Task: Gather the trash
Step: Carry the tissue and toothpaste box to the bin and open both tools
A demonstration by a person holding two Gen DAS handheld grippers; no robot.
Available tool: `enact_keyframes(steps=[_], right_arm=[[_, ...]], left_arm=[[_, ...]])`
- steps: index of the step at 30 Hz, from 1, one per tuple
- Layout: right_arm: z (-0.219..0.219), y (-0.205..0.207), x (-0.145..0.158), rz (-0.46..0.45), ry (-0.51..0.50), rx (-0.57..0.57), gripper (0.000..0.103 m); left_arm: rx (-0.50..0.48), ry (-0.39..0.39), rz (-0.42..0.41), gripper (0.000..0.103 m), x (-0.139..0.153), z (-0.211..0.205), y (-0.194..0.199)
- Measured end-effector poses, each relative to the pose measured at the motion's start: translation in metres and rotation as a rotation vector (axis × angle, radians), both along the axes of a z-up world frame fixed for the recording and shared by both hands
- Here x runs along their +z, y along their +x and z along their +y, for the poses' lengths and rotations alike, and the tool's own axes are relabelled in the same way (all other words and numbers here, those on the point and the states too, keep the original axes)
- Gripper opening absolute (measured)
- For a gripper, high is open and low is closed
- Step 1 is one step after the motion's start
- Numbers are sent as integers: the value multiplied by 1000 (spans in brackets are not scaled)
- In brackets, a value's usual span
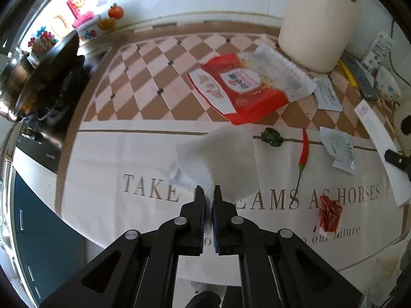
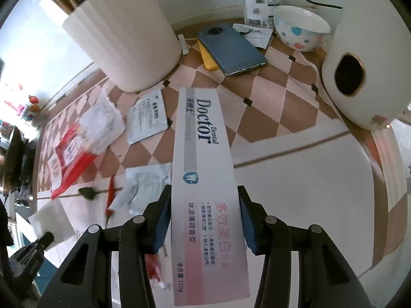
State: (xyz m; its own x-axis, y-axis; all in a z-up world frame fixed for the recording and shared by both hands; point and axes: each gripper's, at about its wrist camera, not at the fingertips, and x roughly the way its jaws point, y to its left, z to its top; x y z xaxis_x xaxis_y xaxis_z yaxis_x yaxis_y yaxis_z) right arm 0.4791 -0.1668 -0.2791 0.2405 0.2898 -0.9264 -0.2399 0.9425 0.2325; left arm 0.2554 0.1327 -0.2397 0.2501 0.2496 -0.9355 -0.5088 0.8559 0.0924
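The left claw [image 1: 208, 192] pinches a thin white paper tissue [image 1: 218, 161] at centre frame, lifted above the bench [image 1: 102, 159]. The right claw [image 2: 205, 205] grips a long white toothpaste box [image 2: 205, 179] (printed "Doctor") by its sides, centre frame.

A tissue [image 1: 218, 159] is pinched between the closed jaws of the left gripper [image 1: 208, 192] and is held above the table [image 1: 102, 179]. Ahead of those jaws a food bag [image 1: 239, 89] is laid flat, with a bin [image 1: 318, 23] behind it to the right. To the right of the jaws a green pepper [image 1: 271, 136], a chili [image 1: 304, 151] and a sachet [image 1: 339, 151] are spread side by side. A toothpaste box [image 2: 203, 179] is clamped lengthwise between the jaws of the right gripper [image 2: 205, 205]; beyond it a phone [image 2: 231, 51] and a bowl [image 2: 300, 28] are set.
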Motion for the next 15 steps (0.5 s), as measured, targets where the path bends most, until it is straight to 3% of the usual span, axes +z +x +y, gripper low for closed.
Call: enact_keyframes(steps=[8, 15], right_arm=[[-8, -43, 27, -41, 28, -5, 49], [-12, -105, 77, -130, 62, -18, 49]], left_arm=[[-11, 7, -81, 2, 24, 10, -43], [-34, 4, -160, 2, 48, 11, -99]])
